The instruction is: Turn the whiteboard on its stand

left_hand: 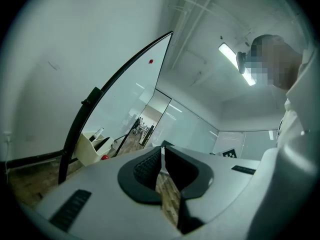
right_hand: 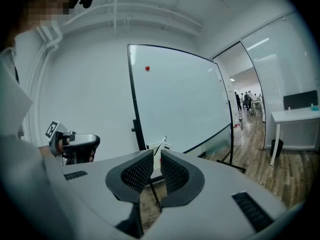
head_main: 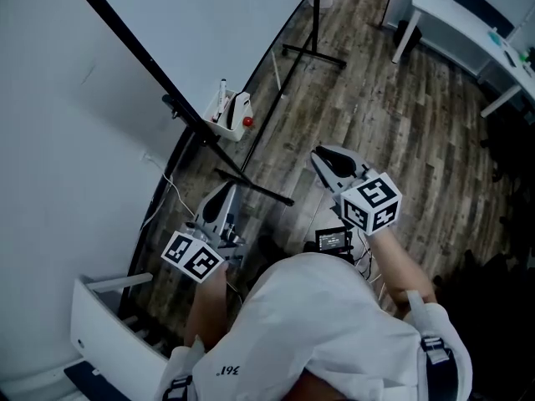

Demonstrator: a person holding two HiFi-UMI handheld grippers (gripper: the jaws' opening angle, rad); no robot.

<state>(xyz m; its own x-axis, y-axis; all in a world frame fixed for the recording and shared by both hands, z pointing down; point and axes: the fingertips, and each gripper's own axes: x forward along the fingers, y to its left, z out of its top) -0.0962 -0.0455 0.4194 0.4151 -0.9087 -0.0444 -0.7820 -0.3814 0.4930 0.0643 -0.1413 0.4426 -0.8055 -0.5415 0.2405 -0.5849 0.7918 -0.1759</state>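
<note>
The whiteboard (head_main: 209,23) stands at eleven o'clock, close to the wall (head_main: 58,157), with its pen tray (head_main: 227,115) nearest the grippers. Bare wood floor (head_main: 401,140) lies open toward one o'clock, and a white desk (head_main: 451,15) stands at two. The left gripper (head_main: 224,192) is closed and empty. The right gripper (head_main: 326,159) is slightly parted and empty. Neither touches the board.

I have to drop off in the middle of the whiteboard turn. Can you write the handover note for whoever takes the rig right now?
Left gripper: jaws all but together, empty, not touching the board.
Right gripper: jaws a narrow gap apart, empty, also clear of it.
Large white whiteboard with a black frame: just ahead on its black metal stand, with a white marker tray by its lower corner.
Done: nothing yet; the board is ungripped.
Left: take hold of the frame and turn the board on the stand.
</note>
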